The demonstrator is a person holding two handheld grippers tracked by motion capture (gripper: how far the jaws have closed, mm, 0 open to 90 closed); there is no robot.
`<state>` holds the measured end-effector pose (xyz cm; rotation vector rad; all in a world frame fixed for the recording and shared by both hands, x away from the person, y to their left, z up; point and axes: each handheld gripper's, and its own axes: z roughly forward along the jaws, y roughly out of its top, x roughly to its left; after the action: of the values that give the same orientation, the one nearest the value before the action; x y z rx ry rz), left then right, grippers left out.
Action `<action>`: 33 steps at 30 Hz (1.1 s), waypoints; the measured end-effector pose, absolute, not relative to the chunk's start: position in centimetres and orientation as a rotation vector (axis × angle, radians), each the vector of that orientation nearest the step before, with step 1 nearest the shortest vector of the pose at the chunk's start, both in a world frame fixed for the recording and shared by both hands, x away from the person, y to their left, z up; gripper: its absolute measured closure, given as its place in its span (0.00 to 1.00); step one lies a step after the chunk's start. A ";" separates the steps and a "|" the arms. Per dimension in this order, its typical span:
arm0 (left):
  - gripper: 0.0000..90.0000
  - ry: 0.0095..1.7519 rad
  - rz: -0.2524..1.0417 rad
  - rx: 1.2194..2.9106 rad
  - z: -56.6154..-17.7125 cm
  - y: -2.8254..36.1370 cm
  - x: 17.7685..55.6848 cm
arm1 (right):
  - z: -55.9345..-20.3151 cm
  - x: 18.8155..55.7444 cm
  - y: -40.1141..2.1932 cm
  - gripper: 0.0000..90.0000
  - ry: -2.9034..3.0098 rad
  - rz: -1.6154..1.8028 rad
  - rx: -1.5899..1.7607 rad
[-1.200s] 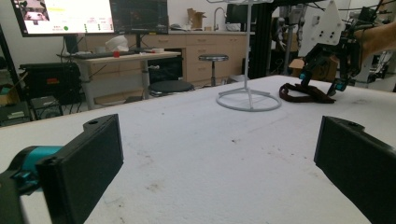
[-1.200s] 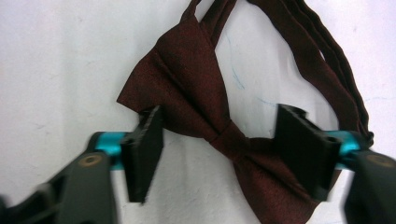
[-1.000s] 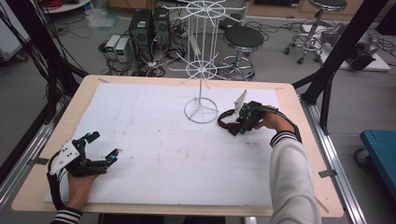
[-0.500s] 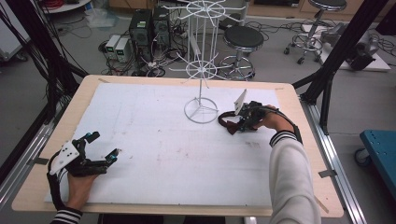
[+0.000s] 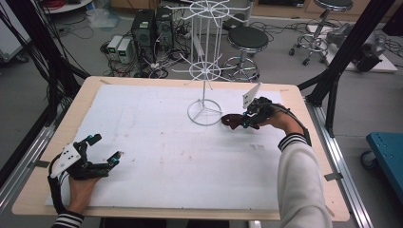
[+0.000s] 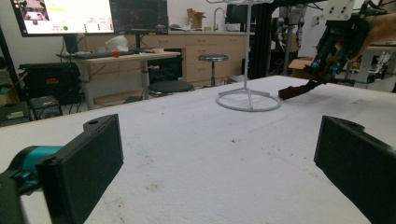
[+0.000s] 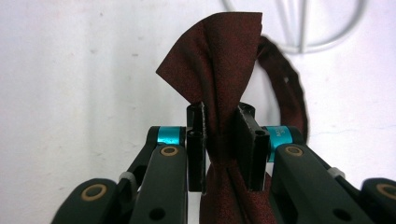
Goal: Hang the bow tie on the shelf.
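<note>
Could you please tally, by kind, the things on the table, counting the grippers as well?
Dark red bow tie: 1
White wire stand: 1
Grippers, left gripper and right gripper: 2
Total: 4

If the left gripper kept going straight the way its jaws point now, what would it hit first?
Probably the white wire stand: its round base lies ahead of the open left gripper, slightly right of centre, with bare table before it. The dark red bow tie sits farther right. Depth is hard to judge.

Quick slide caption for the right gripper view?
Right tool pinches dark red fabric bow tie at its knot, over white table.
</note>
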<state>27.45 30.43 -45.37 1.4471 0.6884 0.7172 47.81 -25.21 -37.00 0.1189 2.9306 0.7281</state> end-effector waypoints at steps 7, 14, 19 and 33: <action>0.02 0.689 0.716 1.446 -45.4 30.4 27.5 | -35.3 47.1 -25.6 0.84 2.882 0.830 0.149; 0.02 0.688 0.717 1.446 -45.4 30.4 27.5 | -34.0 46.4 -25.7 0.84 2.844 0.923 0.176; 0.02 0.689 0.717 1.446 -45.4 30.4 27.5 | -33.0 45.8 -25.6 0.84 2.807 1.012 0.159; 0.02 0.690 0.716 1.445 -45.4 30.4 27.5 | -31.0 44.3 -25.2 0.84 2.743 1.169 0.163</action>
<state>27.46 30.43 -45.37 1.4454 0.6899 0.7158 44.30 -25.21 -31.00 0.1631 2.7429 1.1689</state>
